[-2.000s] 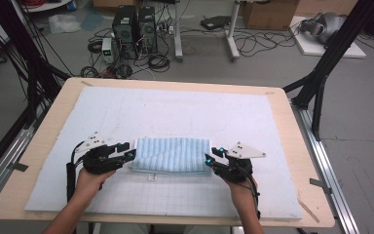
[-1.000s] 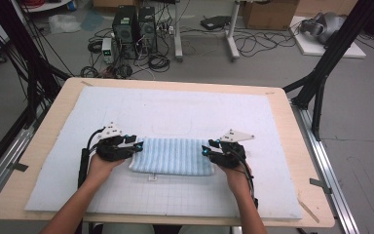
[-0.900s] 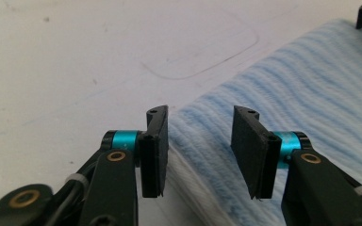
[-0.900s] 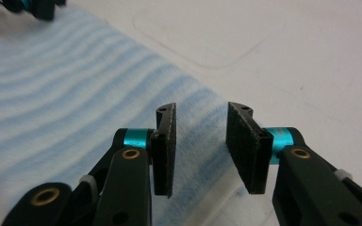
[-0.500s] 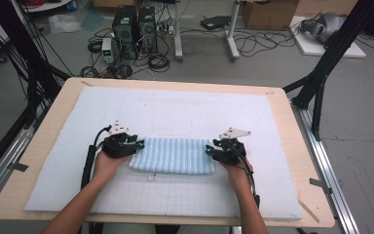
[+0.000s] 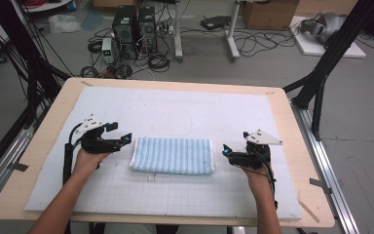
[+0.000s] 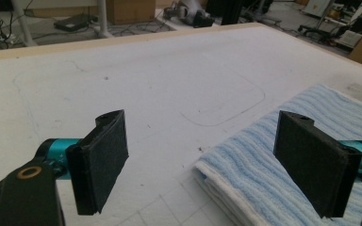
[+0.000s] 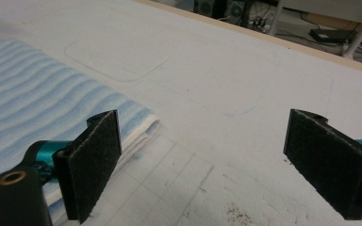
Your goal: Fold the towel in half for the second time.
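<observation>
Since the earlier frames both grippers have moved away from the folded towel (image 6: 171, 155): before, their tips were at its two short ends, and now each one stands apart from it, with bare mat between. The left gripper (image 6: 124, 140) sits left of centre in the high view, near the towel's upper left corner but not touching it. The right gripper (image 6: 225, 152) is right of centre, a little further from the towel's right edge.

In the left gripper view the jaws stand wide apart and hold nothing; the towel's corner (image 7: 264, 165) lies low in the right half of the frame, partly behind the right jaw. In the right gripper view the jaws are also wide and hold nothing, and the towel (image 8: 42, 113) fills the left side, its folded edge just past the left jaw.

The towel, light blue with white stripes, lies flat in the middle of the white mat (image 6: 185, 109), in the same place as before. The mat covers the wooden table (image 6: 299, 146). Both hands (image 6: 85, 161) rest low over the mat.
</observation>
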Demonstrator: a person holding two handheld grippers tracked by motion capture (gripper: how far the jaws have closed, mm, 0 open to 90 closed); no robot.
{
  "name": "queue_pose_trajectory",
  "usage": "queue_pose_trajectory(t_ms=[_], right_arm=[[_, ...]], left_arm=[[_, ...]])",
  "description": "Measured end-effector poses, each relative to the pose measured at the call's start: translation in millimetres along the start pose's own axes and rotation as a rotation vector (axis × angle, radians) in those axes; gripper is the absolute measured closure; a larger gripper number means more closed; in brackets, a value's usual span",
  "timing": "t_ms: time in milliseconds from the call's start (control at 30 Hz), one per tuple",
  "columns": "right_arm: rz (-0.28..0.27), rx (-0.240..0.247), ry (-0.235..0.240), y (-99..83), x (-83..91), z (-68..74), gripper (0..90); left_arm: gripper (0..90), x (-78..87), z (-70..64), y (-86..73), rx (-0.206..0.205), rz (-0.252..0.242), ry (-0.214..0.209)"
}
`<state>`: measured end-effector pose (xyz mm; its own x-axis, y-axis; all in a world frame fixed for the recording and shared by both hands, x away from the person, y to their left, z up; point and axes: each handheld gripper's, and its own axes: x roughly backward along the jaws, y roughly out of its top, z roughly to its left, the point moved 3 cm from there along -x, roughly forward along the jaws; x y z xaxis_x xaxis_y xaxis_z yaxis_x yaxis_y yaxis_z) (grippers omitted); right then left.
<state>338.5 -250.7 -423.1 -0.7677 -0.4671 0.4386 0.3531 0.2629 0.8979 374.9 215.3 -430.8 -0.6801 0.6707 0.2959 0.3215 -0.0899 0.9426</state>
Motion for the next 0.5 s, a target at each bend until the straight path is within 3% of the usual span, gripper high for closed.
queue_pose_trajectory(t_ms=[100, 200, 333, 500], right_arm=[[-0.012, 0.006, 0.006, -2.9, 5.4, 0.2, 11.1], [-0.015, 0.012, -0.013, -5.8, 10.9, -0.2, 11.0], [-0.038, -0.005, -0.029, -8.4, 18.6, -3.1, 10.9], [-0.019, 0.010, -0.045, -11.4, 20.1, -4.7, 10.9]], left_arm=[[18.7, 8.2, 1.6, 2.9, -0.002, -0.047, -0.014], [19.2, 13.5, 1.4, 1.9, -0.018, -0.063, -0.003], [19.9, 19.2, 3.7, -6.5, -0.022, -0.049, 0.008], [20.4, 26.7, 6.0, -14.3, -0.019, -0.050, 0.034]])
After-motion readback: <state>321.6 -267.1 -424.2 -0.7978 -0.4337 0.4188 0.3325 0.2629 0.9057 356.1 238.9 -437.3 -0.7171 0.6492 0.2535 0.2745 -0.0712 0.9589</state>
